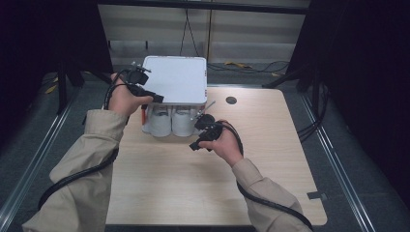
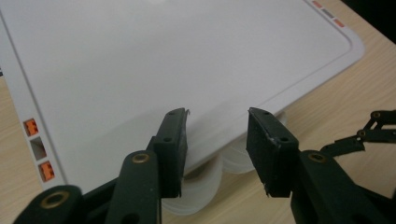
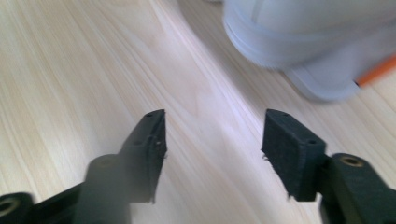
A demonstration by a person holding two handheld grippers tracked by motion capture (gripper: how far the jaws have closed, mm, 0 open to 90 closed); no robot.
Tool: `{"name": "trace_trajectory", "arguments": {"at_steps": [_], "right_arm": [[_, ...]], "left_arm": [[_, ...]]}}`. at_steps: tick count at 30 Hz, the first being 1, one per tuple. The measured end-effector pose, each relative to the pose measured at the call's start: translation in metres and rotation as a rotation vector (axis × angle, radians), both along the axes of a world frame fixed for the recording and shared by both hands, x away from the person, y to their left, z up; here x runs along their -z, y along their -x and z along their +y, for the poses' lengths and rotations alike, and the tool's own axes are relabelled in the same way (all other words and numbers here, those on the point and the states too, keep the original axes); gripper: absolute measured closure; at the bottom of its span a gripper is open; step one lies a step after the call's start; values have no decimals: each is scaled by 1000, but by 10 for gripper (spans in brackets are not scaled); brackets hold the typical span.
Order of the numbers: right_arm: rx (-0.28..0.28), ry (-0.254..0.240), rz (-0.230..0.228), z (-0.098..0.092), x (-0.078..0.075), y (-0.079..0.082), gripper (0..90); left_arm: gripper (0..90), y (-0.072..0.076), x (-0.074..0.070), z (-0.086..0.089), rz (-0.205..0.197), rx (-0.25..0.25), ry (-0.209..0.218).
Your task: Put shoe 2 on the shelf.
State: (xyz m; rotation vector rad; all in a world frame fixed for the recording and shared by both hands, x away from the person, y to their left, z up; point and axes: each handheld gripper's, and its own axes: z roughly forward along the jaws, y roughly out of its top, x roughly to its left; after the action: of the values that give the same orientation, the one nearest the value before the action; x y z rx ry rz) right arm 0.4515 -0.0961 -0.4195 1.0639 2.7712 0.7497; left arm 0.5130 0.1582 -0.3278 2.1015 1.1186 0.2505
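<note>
A white box-shaped unit with a flat lid (image 1: 176,77) stands at the table's far side. White cylinders (image 1: 171,121) hang under its front edge. My left gripper (image 1: 155,97) is at the unit's front left corner. In the left gripper view it is open (image 2: 217,119), its jaws straddling the lid's edge (image 2: 163,60) without pressing on it, and the cylinders (image 2: 205,182) show just below. My right gripper (image 1: 194,144) hovers over bare wood in front of the cylinders. Its jaws (image 3: 212,121) are open and empty, with a blurred white cylinder (image 3: 308,28) at the upper right.
The light wooden table (image 1: 193,183) has broad free room in front of the unit. A round dark hole (image 1: 231,100) sits to the right of the unit. Small orange tabs (image 2: 30,126) line the lid's side edge. Black cables trail from both grippers along the sleeves.
</note>
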Motion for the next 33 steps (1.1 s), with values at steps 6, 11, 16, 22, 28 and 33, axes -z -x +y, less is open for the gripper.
{"name": "trace_trajectory", "arguments": {"at_steps": [6,11,16,22,28,33], "right_arm": [[13,-7,-12,-21,-3,12,325],[22,-13,-9,-33,-4,17,303],[23,-12,-11,-41,-3,22,287],[27,-23,-20,-49,-5,28,253],[11,-2,-7,-57,-10,33,217],[22,0,-25,-65,-12,38,206]], "left_arm": [[413,13,-4,1,25,-9,-16],[372,22,-3,3,38,-9,-19],[334,31,3,7,60,-4,-20],[290,41,11,14,68,15,-26],[268,48,21,23,84,8,-35],[250,55,30,29,102,5,-25]]}}
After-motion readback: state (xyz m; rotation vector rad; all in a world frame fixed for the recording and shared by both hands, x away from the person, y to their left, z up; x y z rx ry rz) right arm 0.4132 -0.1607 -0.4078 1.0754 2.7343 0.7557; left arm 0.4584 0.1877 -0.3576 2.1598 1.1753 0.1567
